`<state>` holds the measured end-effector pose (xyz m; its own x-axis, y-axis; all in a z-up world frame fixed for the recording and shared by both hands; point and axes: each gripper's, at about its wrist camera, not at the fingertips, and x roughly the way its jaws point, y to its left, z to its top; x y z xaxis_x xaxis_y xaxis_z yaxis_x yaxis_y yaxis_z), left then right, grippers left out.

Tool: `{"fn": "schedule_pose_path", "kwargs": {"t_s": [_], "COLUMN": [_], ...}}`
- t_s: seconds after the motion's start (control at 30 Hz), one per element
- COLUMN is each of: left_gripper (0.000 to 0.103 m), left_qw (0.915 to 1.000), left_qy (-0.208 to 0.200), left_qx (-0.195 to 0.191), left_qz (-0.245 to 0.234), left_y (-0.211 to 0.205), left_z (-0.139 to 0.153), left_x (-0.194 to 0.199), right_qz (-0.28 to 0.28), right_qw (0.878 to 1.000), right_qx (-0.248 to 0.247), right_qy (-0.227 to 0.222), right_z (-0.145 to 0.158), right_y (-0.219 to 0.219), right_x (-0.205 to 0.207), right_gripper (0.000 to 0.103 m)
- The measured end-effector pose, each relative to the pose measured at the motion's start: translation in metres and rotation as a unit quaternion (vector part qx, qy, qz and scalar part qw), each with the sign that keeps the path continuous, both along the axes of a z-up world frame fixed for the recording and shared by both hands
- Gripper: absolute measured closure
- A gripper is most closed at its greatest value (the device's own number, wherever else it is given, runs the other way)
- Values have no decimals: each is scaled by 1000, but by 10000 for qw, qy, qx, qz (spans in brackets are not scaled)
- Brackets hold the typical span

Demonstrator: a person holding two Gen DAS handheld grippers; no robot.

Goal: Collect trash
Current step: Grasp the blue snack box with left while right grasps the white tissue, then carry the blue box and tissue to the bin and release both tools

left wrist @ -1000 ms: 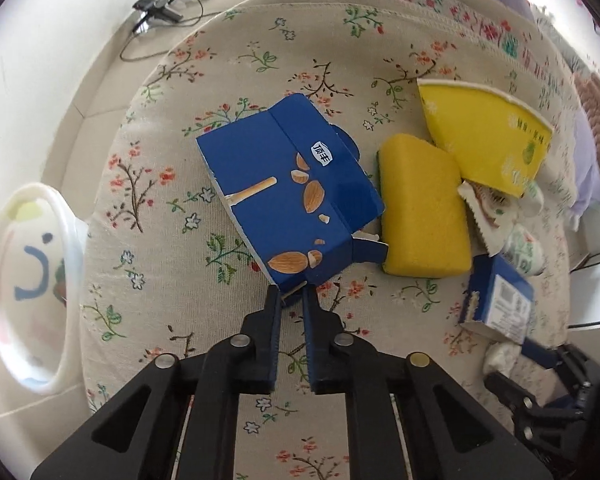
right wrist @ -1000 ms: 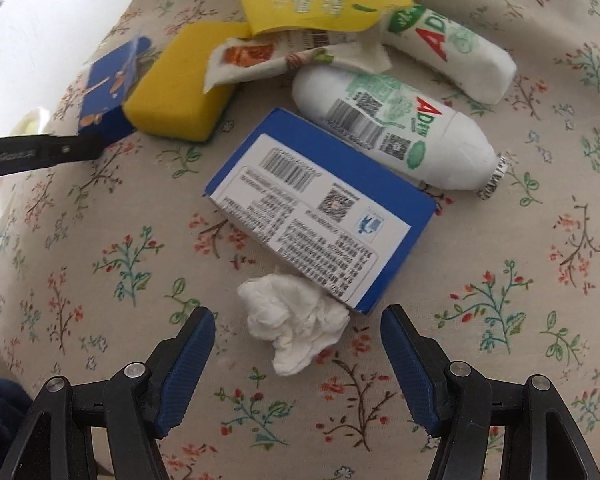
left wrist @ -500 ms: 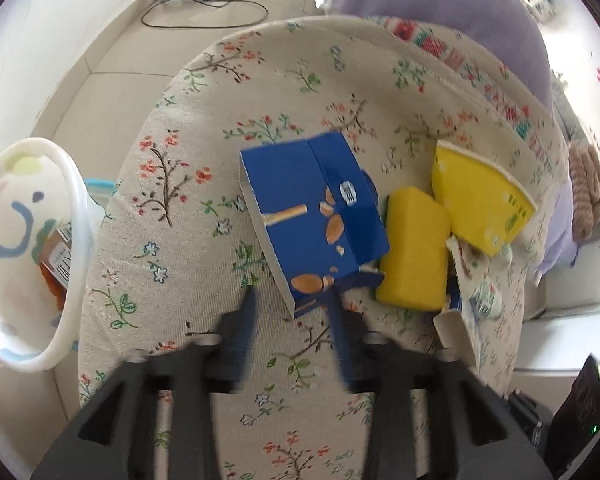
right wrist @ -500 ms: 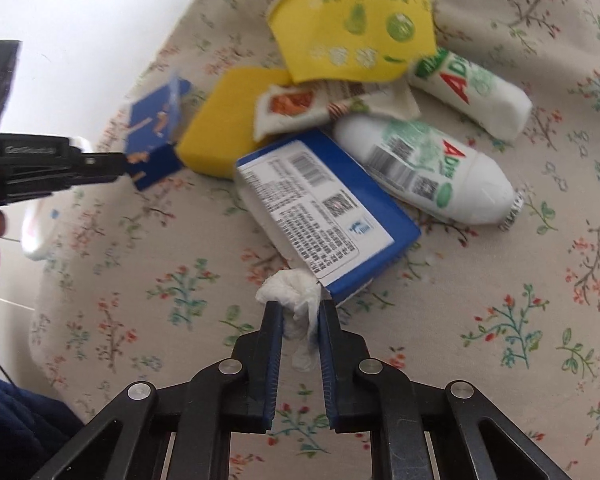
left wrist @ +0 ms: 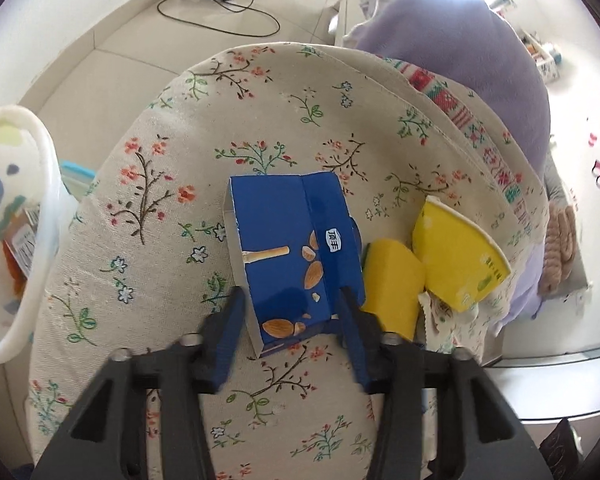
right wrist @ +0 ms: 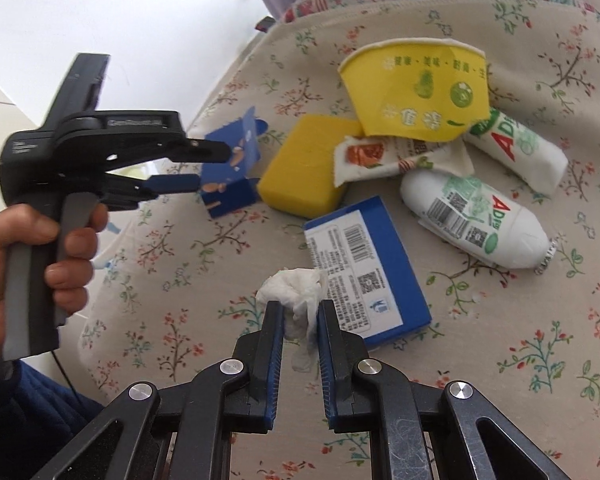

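White bin (left wrist: 40, 184) is sitting off the left edge of the floral cushion (left wrist: 172, 128), some wrappers already showing inside. Left gripper (left wrist: 290, 312) is spread wide, jaws straddling the near end of the blue almond-snack box (left wrist: 288, 252), which is lying mid-cushion; can't tell if the pads are touching the cardboard yet. The box is looking empty and light, thin card, one end flap open, so it's likely crushing if squeezed hard. Best bite is across the short width near the closed panel, not the flap. Just right of it, touching, is a yellow sponge (left wrist: 392, 284): soft, springy, easy pinch across the thickness. Beyond that is a flattened yellow paper cup (left wrist: 456, 256) toward the right edge, lying over a torn snack wrapper (right wrist: 400, 156); both are flimsy, take by an edge. Right gripper (right wrist: 300, 316) is clamping a crumpled white tissue (right wrist: 296, 292), nearly closed, tissue bulging above the fingertips; near-weightless and compressible, low slip risk. Directly behind it is a flat blue carton (right wrist: 364, 264), label up: stiff, grab a long edge. Furthest right, two white AD drink bottles (right wrist: 476, 216): smooth, rounded, likely to roll, so grip mid-body.
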<state>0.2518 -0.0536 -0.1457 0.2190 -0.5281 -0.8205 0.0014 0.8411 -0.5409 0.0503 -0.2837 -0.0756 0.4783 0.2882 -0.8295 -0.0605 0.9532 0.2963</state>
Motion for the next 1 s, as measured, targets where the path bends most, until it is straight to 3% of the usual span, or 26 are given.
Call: {"fn": "schedule_pose_path", "kwargs": {"t_s": [0.03, 0.07, 0.13, 0.33, 0.43, 0.67, 1.0], "left_gripper": [84, 91, 94, 102, 103, 103, 103], "left_qw": [10000, 9999, 9995, 9986, 9980, 9947, 9926], "left_qy": [8, -4, -125, -442, -566, -838, -874], "left_qx": [4, 110, 283, 179, 109, 388, 731], "left_qz": [3, -12, -97, -218, -256, -455, -417], "left_y": [1, 1, -2, -4, -2, 2, 35], "left_z": [-1, -1, 1, 20, 33, 54, 67], "left_x": [1, 1, -1, -4, -6, -15, -28], "right_qz": [-6, -18, -35, -2, -25, 14, 111], "right_qw": [10000, 10000, 10000, 10000, 10000, 9999, 9998], "right_qx": [4, 5, -1, -7, 4, 10, -31], "right_qy": [0, 2, 10, 4, -44, -105, -149], "right_z": [-1, -1, -2, -2, -1, 0, 0], "right_y": [1, 0, -2, -2, -3, -2, 13], "right_x": [1, 1, 0, 1, 0, -2, 5], "right_gripper": [89, 89, 89, 88, 88, 88, 88]}}
